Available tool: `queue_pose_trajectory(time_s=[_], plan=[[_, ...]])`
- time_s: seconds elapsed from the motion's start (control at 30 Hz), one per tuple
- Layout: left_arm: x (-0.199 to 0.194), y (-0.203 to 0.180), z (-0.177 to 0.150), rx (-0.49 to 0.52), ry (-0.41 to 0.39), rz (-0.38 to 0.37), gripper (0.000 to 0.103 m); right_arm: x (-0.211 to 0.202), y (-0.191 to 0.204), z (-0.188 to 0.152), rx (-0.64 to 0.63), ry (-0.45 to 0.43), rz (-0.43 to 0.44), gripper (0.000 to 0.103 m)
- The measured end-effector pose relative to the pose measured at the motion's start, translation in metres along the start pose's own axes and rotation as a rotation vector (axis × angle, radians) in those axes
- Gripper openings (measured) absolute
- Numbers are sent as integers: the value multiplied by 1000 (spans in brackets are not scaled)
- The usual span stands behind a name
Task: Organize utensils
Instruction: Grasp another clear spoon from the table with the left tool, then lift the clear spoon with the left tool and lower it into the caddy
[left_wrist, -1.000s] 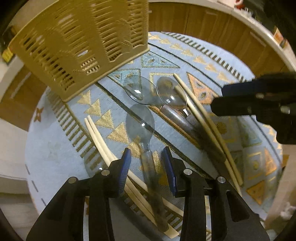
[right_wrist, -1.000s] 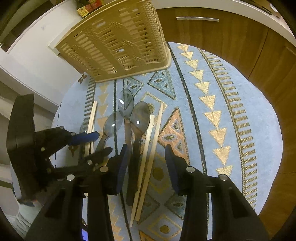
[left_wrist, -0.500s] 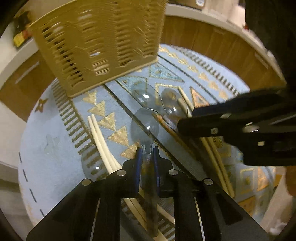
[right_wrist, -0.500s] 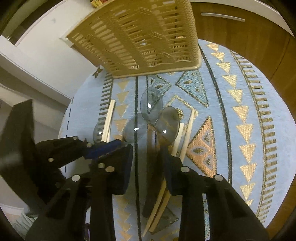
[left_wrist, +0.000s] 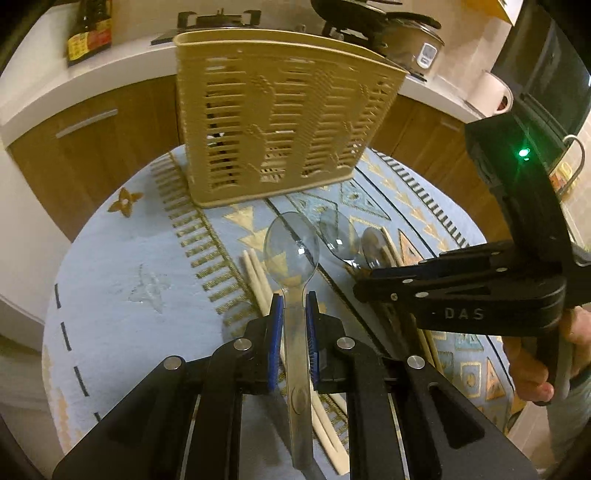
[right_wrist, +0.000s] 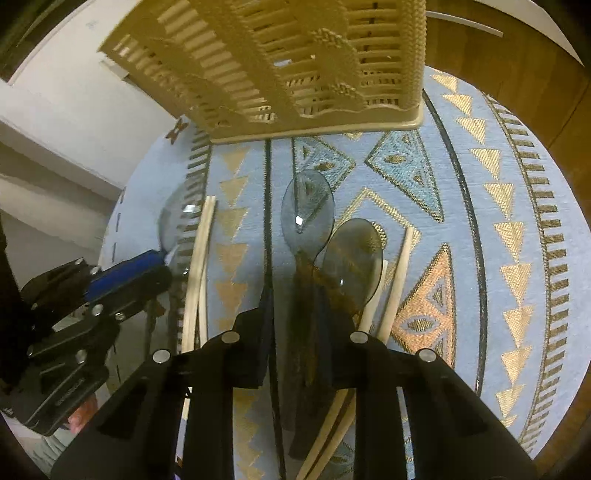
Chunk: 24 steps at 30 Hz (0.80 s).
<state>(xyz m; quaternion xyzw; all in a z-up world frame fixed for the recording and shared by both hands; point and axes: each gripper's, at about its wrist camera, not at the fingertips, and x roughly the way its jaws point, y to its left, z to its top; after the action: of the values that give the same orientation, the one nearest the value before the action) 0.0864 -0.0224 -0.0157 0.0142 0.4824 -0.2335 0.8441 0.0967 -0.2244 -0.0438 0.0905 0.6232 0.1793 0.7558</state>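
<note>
My left gripper (left_wrist: 294, 306) is shut on the handle of a clear plastic spoon (left_wrist: 291, 251), held off the mat with its bowl toward the tan slotted basket (left_wrist: 280, 122). The right wrist view shows that gripper (right_wrist: 147, 266) at the left with the same clear spoon (right_wrist: 177, 218). My right gripper (right_wrist: 295, 332) hangs low over two brown-handled spoons (right_wrist: 308, 210), (right_wrist: 354, 258). Its jaws are closing around one brown handle (right_wrist: 308, 314), and a gap still shows at the left pad. Pale chopsticks (right_wrist: 199, 266) lie beside the spoons.
A second chopstick pair (right_wrist: 399, 280) lies right of the spoons on the round blue patterned mat (right_wrist: 480, 221). The basket (right_wrist: 295, 55) stands at the mat's far edge. Wooden cabinets, a bottle (left_wrist: 88, 33) and a stove (left_wrist: 218, 18) lie beyond. A hand (left_wrist: 532, 369) holds the right gripper.
The left gripper has shut on the clear spoon's handle and lifted it off the mat, tilting up toward the basket. The right gripper has come down over the brown-handled spoons with its jaws narrowing.
</note>
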Motion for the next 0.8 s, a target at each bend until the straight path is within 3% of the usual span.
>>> queue_pose_trajectory(time_s=[0.23, 0.27, 0.3, 0.33, 0.6, 0.8], plan=[[3, 7, 3, -18, -30, -12, 10, 5, 16, 12, -36, 13, -101, 20], [2, 8, 3, -20, -33, -11, 10, 5, 19, 12, -49, 18, -128, 18], [1, 10, 3, -24, -37, -8, 10, 5, 21, 11, -59, 17, -160, 10], [0, 11, 3, -24, -41, -6, 10, 6, 24, 10, -73, 17, -188, 10], [-24, 8, 8, 15, -138, -24, 10, -4, 30, -8, -116, -30, -148, 9], [-71, 2, 26, 33, -322, -68, 10, -50, 40, -18, -141, -160, -72, 9]])
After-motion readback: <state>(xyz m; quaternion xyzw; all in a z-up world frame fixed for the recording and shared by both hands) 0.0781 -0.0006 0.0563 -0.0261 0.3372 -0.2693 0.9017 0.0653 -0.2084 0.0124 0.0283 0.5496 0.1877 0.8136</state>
